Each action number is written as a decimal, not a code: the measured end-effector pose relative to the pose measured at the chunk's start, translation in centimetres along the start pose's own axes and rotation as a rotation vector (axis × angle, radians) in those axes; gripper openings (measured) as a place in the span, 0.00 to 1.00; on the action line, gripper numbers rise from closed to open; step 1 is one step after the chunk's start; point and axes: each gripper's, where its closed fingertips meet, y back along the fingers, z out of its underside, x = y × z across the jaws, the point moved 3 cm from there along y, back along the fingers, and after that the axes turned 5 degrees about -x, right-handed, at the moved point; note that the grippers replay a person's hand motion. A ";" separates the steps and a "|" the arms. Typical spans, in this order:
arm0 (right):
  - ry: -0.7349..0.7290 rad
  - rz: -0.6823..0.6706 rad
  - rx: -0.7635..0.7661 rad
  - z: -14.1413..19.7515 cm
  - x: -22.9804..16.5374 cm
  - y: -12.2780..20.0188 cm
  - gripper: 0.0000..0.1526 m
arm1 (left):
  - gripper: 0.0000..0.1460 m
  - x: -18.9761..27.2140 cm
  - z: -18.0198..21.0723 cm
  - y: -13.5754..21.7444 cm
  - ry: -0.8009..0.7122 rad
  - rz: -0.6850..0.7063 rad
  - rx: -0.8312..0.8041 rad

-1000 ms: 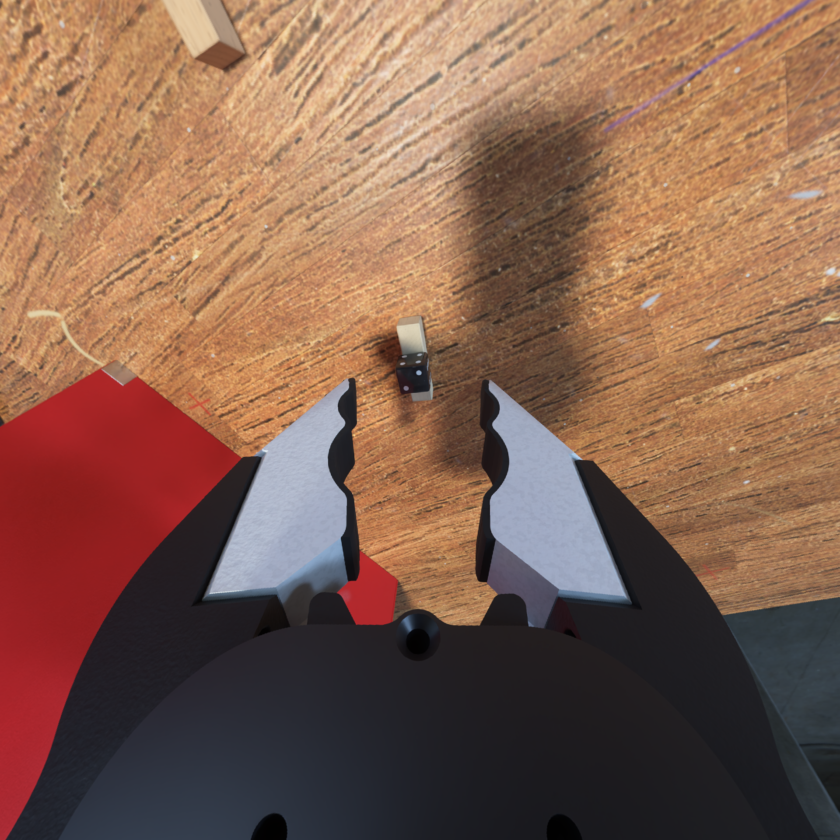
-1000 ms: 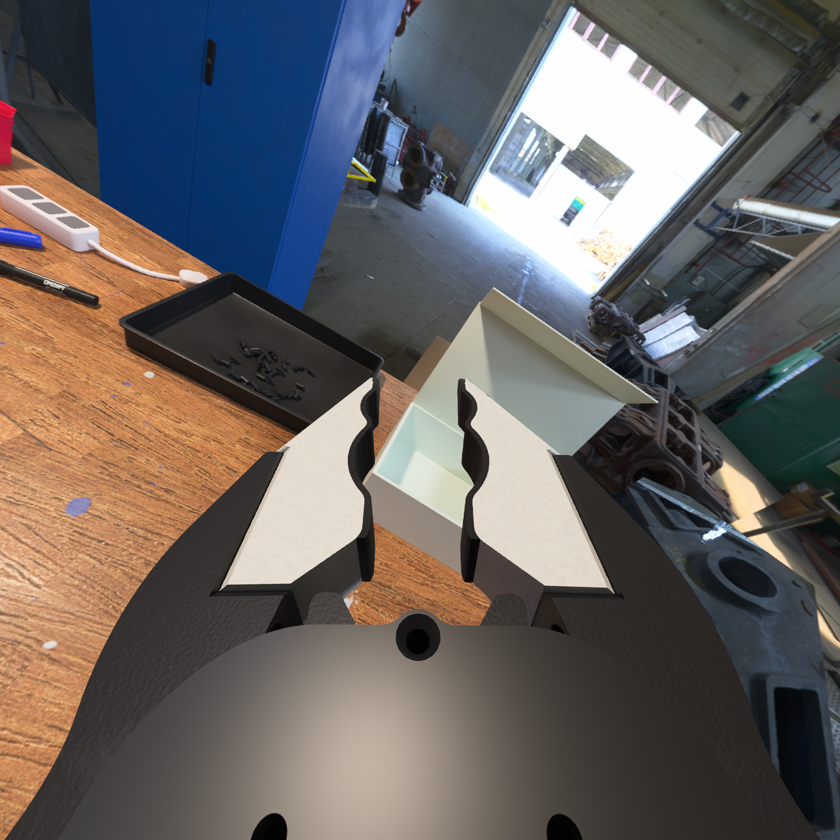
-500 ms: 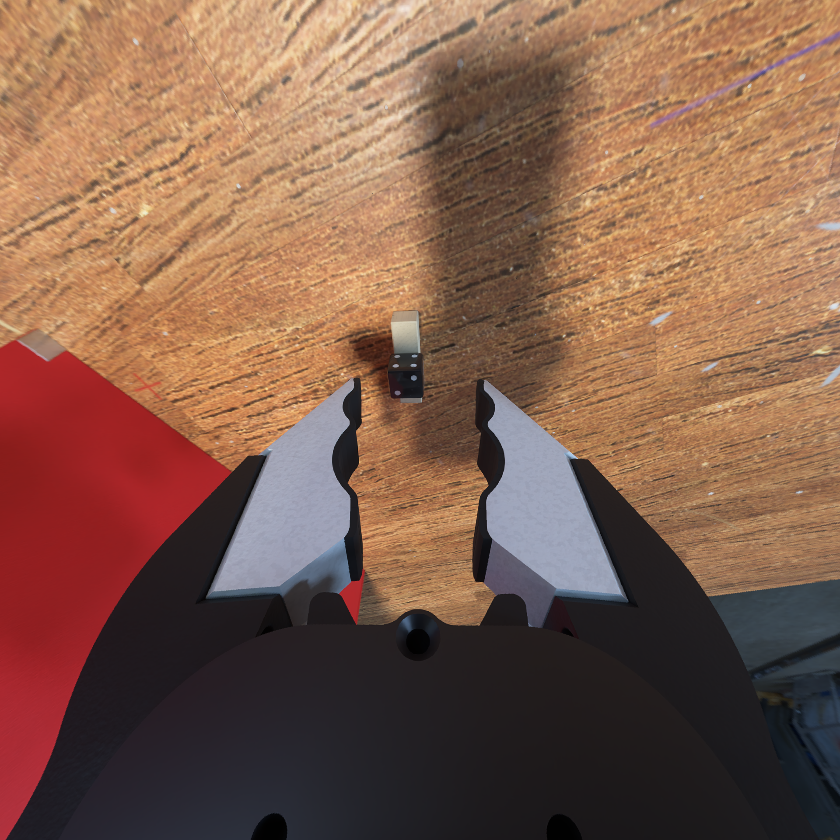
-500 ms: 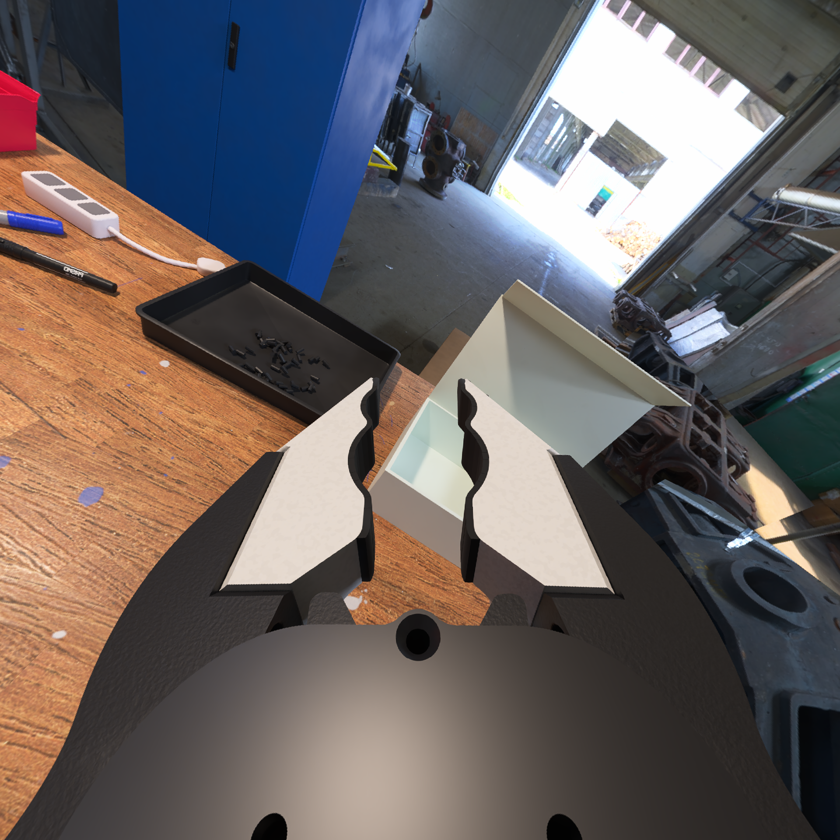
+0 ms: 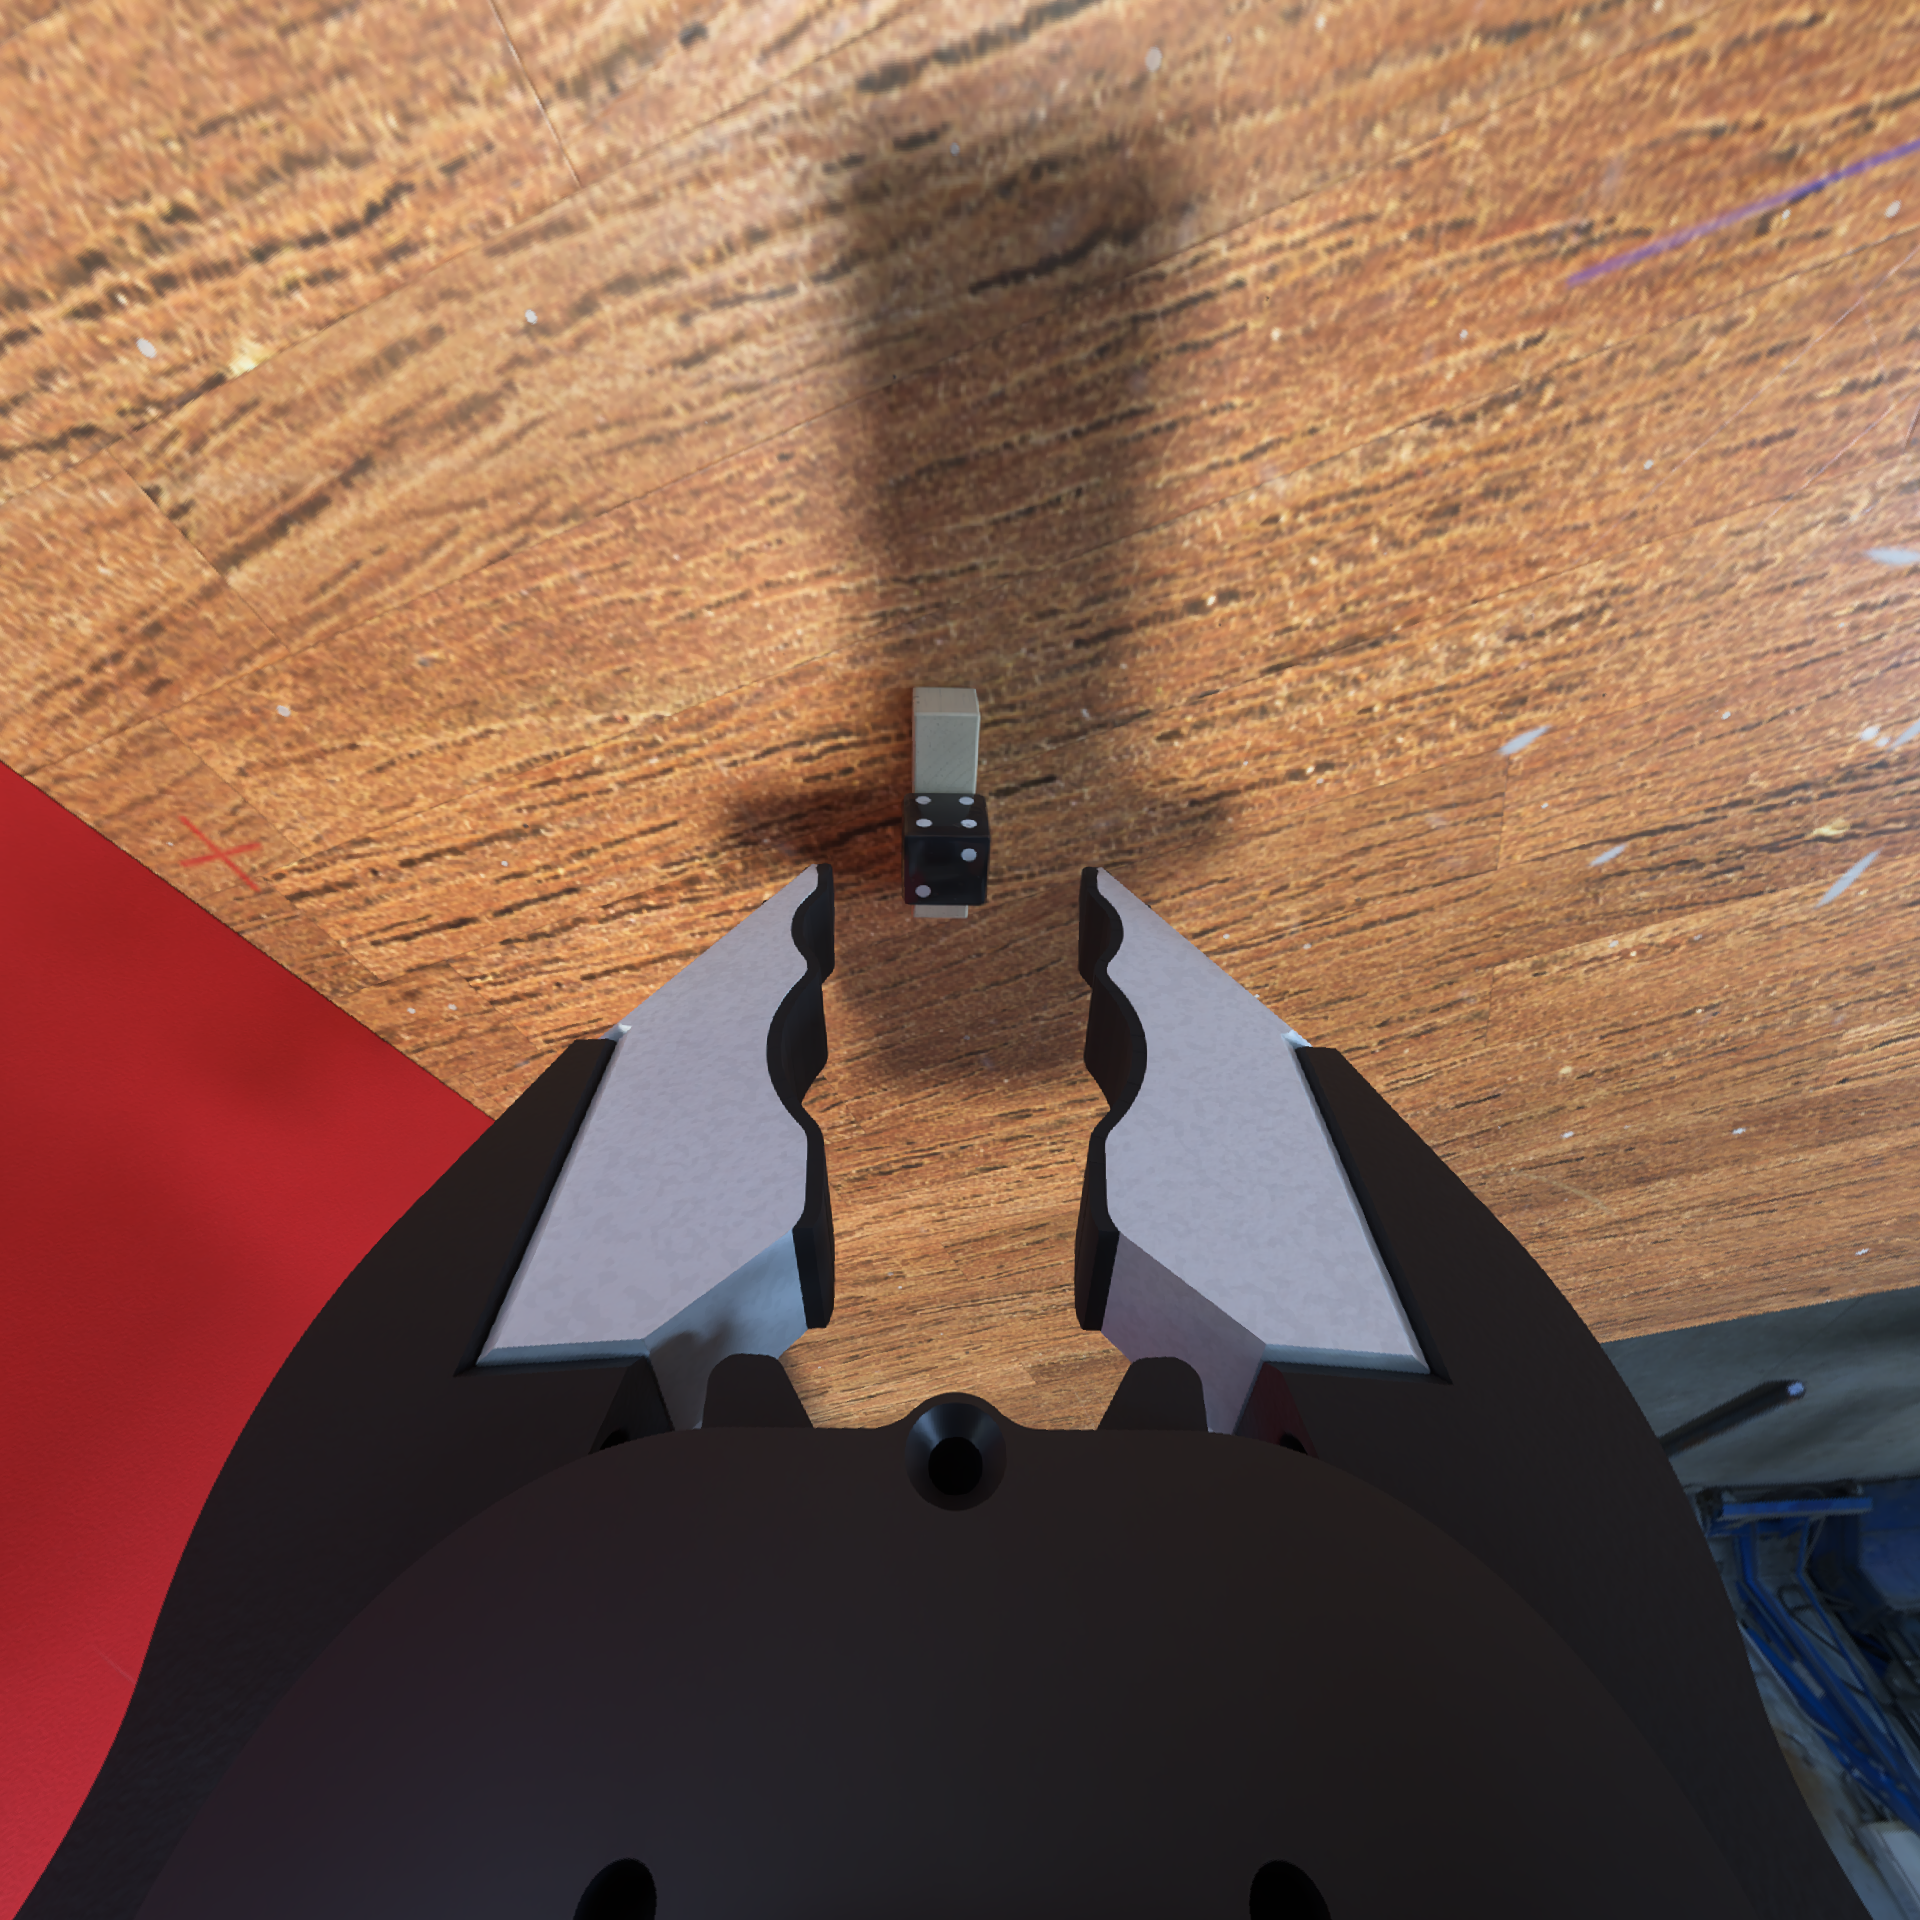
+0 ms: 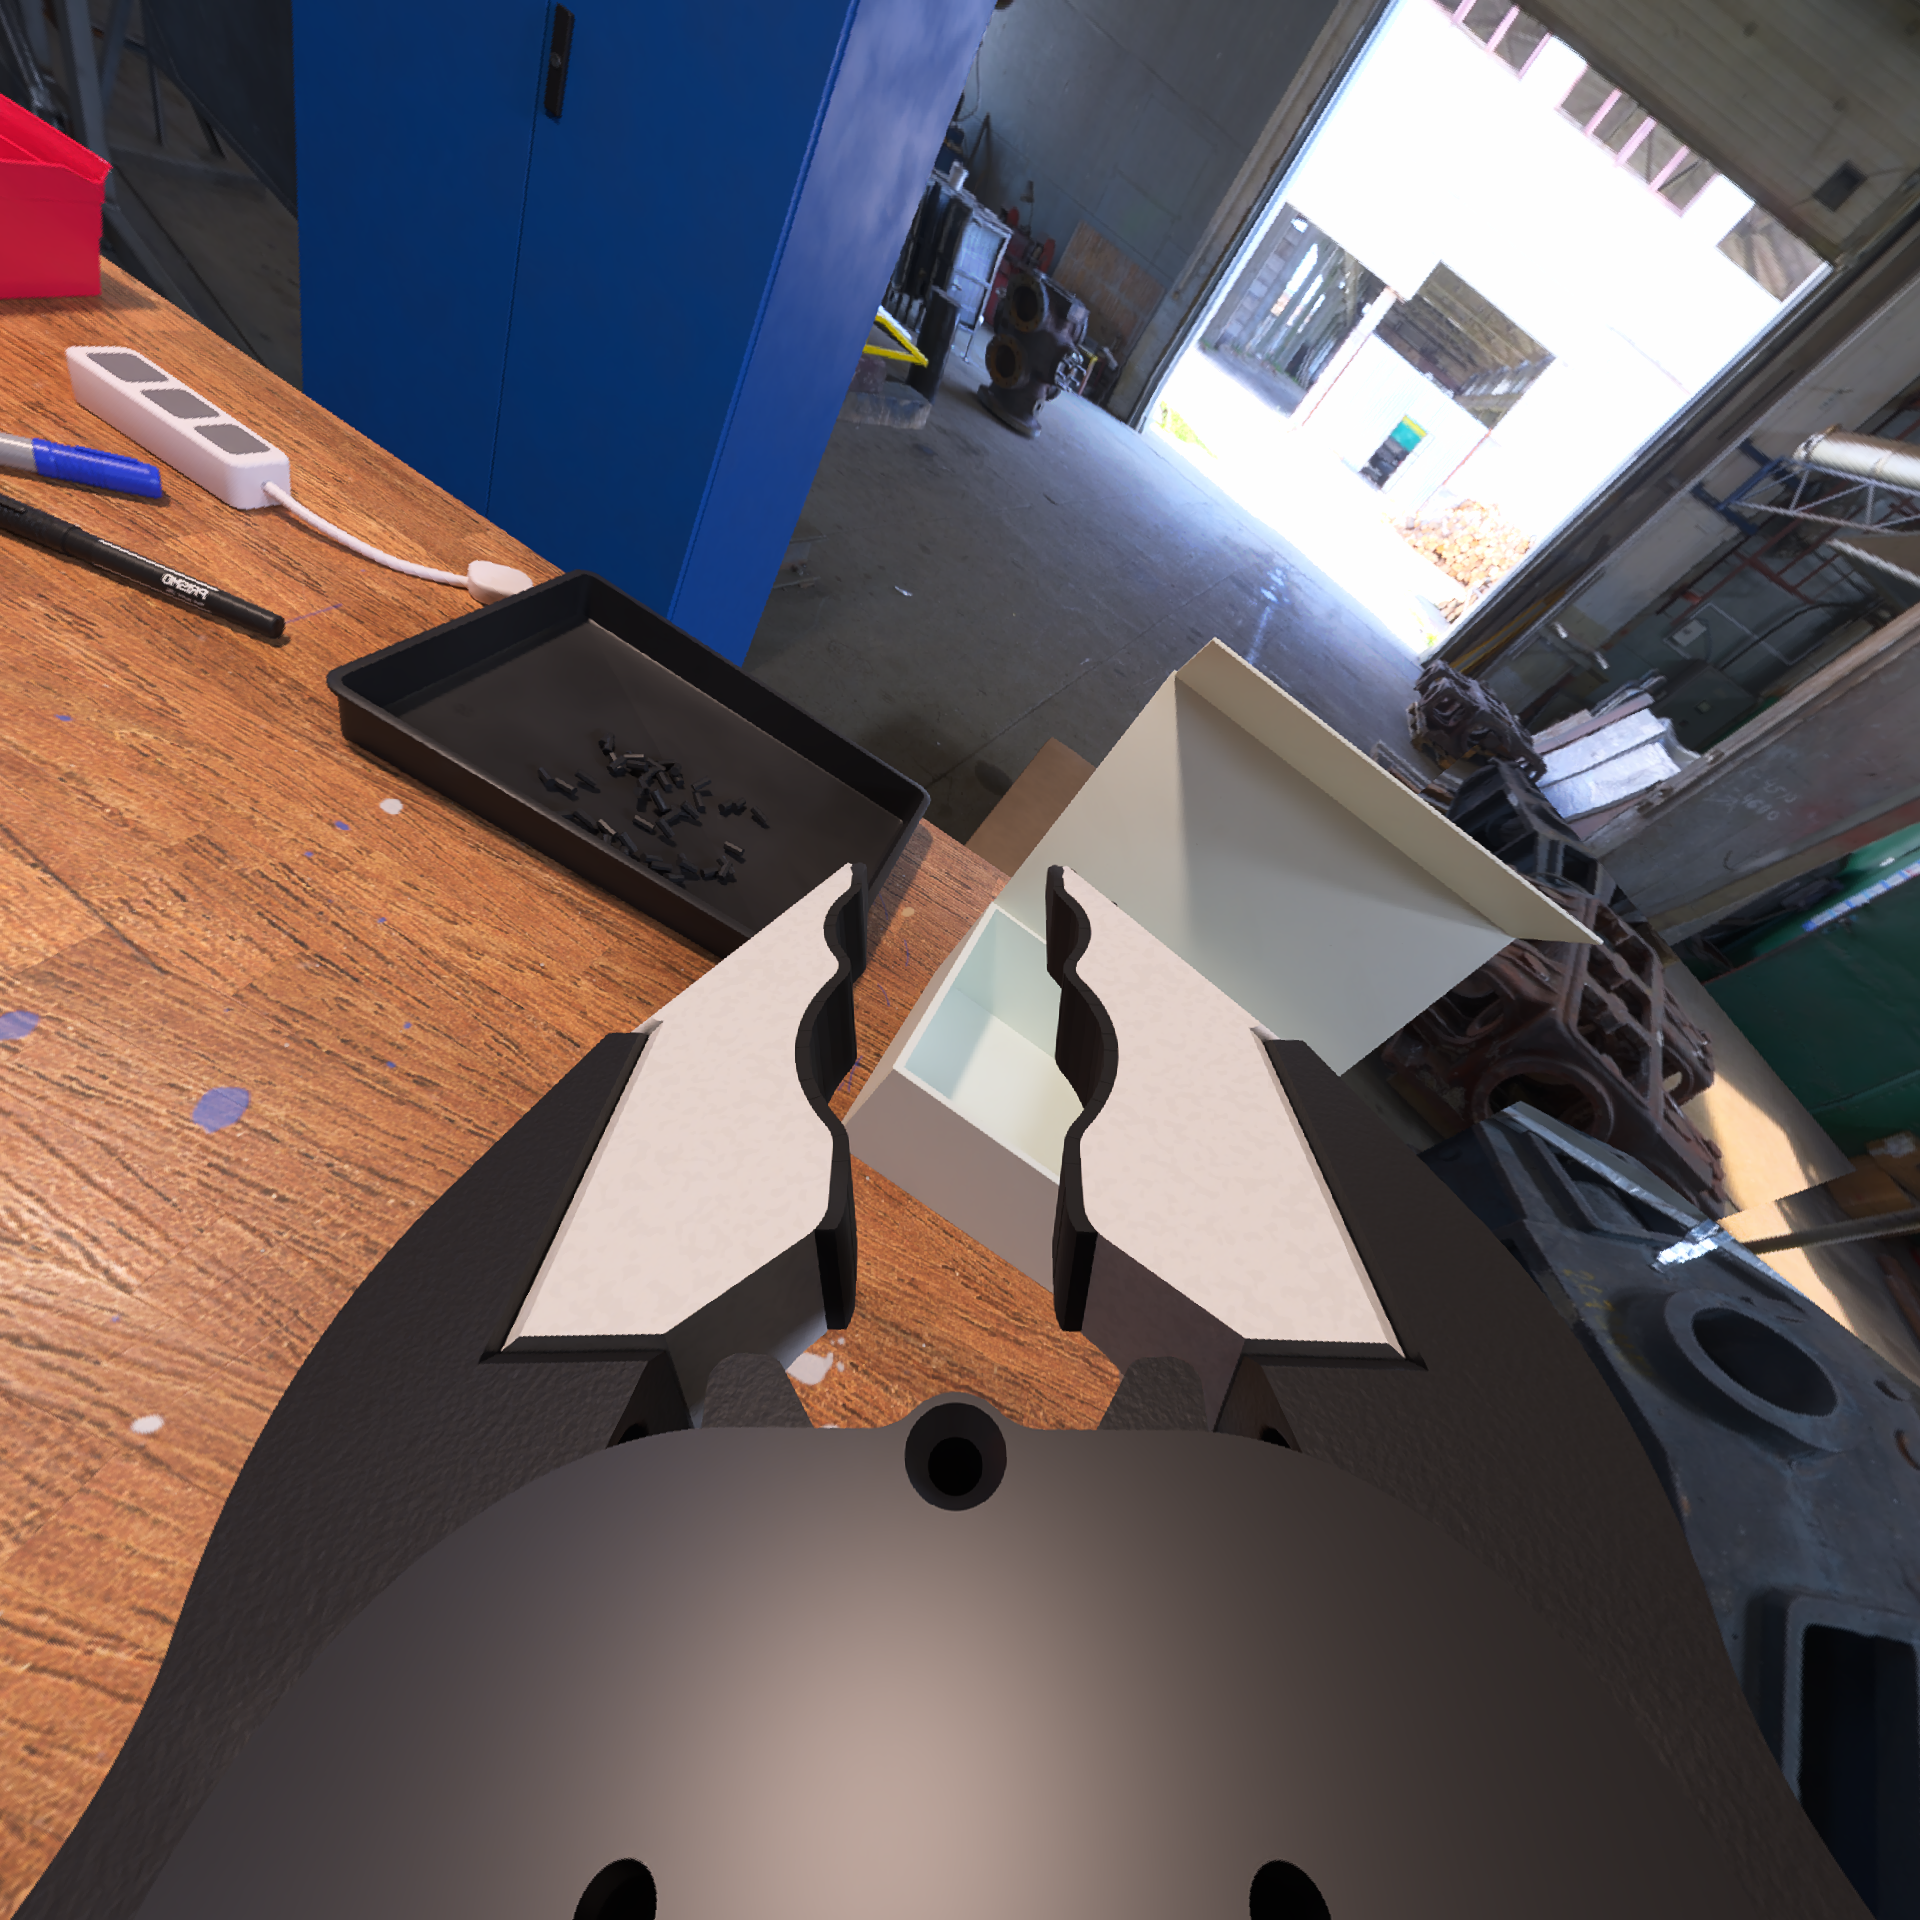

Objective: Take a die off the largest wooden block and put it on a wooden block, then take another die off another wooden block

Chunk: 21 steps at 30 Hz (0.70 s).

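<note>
In the left wrist view a black die with white pips (image 5: 944,858) sits on the near end of a small pale wooden block (image 5: 944,743) that lies on the wooden table. My left gripper (image 5: 956,883) is open and empty. It hangs above the table with its fingertips just short of the die, one on each side of its line. My right gripper (image 6: 954,883) is open and empty above the far table corner. No die or wooden block shows in the right wrist view.
A red mat (image 5: 156,1143) covers the table left of my left gripper, and the table edge (image 5: 1662,1314) runs at lower right. In the right wrist view: an open white box (image 6: 987,1081), a black tray (image 6: 436,717) of small parts, a power strip (image 6: 177,421), two pens and a red bin (image 6: 42,218).
My left gripper has moved in over the die and block and lined up with them; the larger block and red mat corner have slid out of view. My right gripper has shifted, its view panning right.
</note>
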 end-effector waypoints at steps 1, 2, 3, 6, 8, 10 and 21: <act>0.000 -0.001 0.000 0.0 0.0 0.0 0.22 | 0.31 -0.1 -0.1 0.0 0.003 0.001 0.003; 0.001 -0.001 0.000 0.0 0.0 0.0 0.22 | 0.30 -0.2 -0.1 0.0 0.008 -0.002 0.005; 0.002 -0.001 -0.001 0.0 0.0 0.0 0.22 | 0.28 -0.2 -0.1 0.0 0.011 -0.003 0.006; 0.006 0.000 -0.003 0.1 0.0 0.0 0.22 | 0.25 -0.1 -0.1 0.0 0.004 -0.014 0.001; 0.006 -0.001 -0.003 0.1 0.0 0.0 0.22 | 0.26 0.0 0.0 -0.1 0.015 -0.018 -0.007; 0.008 -0.003 -0.004 0.1 0.0 0.0 0.22 | 0.26 0.1 0.1 -0.1 0.036 -0.019 -0.010; 0.024 -0.013 -0.006 0.0 -0.3 -0.1 0.22 | 0.12 0.0 0.2 -0.2 -0.006 -0.097 -0.029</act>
